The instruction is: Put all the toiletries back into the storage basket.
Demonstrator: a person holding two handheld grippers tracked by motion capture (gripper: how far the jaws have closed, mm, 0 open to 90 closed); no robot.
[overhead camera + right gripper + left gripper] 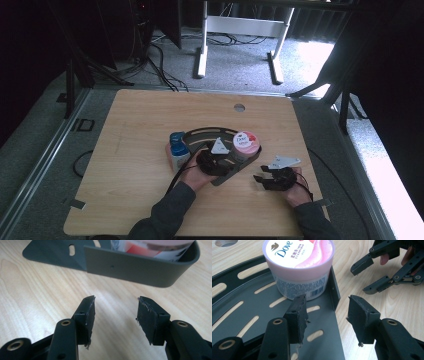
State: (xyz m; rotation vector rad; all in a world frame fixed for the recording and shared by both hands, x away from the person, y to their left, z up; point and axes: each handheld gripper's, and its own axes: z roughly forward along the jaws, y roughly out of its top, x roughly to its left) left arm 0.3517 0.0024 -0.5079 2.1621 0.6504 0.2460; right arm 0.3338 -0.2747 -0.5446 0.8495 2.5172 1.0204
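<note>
On the wooden table (135, 150) lies a dark slotted metal tray (226, 172) with a raised rim; a pink-lidded Dove tub (245, 143) stands upright in its far right corner, close against the rim, and a blue-capped bottle (177, 150) stands just outside the tray at its left edge, touching or nearly so.

The left gripper (214, 159) hovers over the middle of the tray, just left of the tub; in the left gripper view its jaws stand apart with nothing between them, the left jaw above the slotted floor and the right jaw out past the tray's upright right wall, so that the wall runs up between them towards the tub (298, 266); the tub sits just beyond the tips, untouched.

The right gripper (265, 179) rests over bare wood to the right of the tray and nearer the person, well clear of the tub; its jaws also stand apart and empty; the right gripper view shows only table grain between the pads, with the tray's curved rim (140, 267) a little farther on and a strip of the tub's label visible above it; the same gripper (372, 277) appears at the upper right of the left gripper view, its jaws spread over the wood.
</note>
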